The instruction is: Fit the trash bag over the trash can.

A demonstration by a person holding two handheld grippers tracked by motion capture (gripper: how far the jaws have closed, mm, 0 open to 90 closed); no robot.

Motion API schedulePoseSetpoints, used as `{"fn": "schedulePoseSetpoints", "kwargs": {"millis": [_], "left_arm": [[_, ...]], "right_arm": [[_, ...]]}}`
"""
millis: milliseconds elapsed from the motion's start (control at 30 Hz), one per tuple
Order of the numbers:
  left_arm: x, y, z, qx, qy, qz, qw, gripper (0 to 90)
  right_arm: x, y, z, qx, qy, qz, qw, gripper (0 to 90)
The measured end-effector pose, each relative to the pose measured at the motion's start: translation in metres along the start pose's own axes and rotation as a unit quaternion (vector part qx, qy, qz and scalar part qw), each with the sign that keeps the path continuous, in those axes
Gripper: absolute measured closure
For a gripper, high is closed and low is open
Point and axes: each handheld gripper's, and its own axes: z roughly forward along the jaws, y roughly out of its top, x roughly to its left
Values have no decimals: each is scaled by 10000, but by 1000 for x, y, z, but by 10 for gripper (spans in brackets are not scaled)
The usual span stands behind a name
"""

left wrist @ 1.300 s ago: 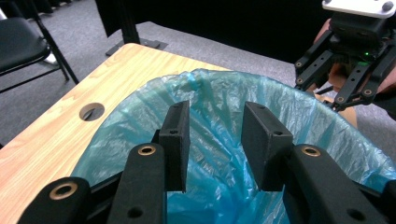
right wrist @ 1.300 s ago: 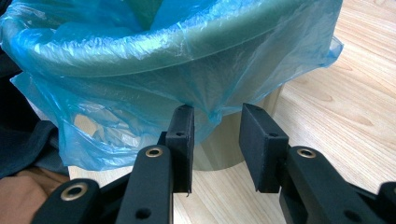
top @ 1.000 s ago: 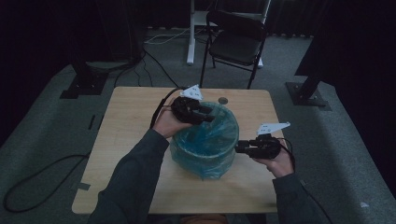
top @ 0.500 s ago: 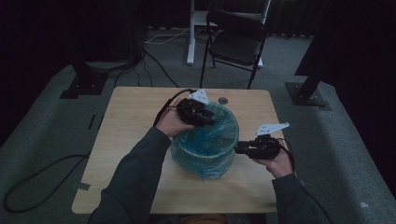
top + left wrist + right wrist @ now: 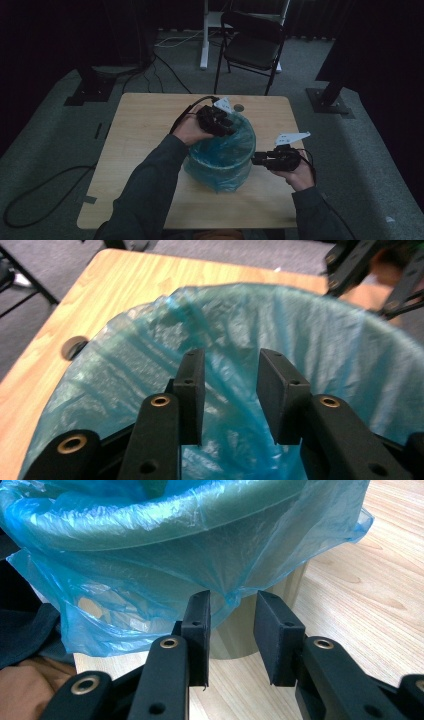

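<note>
A small bin lined with a blue plastic bag (image 5: 220, 155) stands in the middle of the wooden table (image 5: 135, 130). My left gripper (image 5: 220, 125) hovers over the bin's far rim, open, its jaws pointing into the bag's mouth (image 5: 300, 340) with nothing between them (image 5: 231, 390). My right gripper (image 5: 257, 160) is at the bin's right side, open, its jaws (image 5: 231, 630) just below the hanging edge of the bag (image 5: 150, 545), close to the bin's pale wall (image 5: 250, 630). The bag's overhang folds down outside the rim.
A round cable hole (image 5: 239, 107) sits near the table's far edge. A black chair (image 5: 252, 45) and a white desk leg (image 5: 204, 35) stand behind the table. Black stand bases (image 5: 90, 87) rest on the carpet at both sides.
My left gripper has moved a little to the right along the bin's far rim, over the bag's mouth. The right gripper has stayed beside the bin.
</note>
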Motion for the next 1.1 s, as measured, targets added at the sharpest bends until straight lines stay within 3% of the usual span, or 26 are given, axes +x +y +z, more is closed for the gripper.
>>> {"fn": "schedulePoseSetpoints", "kwargs": {"millis": [300, 667, 1100], "left_arm": [[1, -2, 7, 311, 130, 87, 9994, 635], [2, -1, 16, 532, 133, 76, 9985, 634], [2, 1, 28, 879, 223, 179, 9957, 634]], "right_arm": [[0, 0, 1, 6, -2, -7, 10000, 683], [-1, 0, 1, -4, 13, -1, 10000, 683], [-2, 0, 3, 14, 48, -2, 10000, 683]]}}
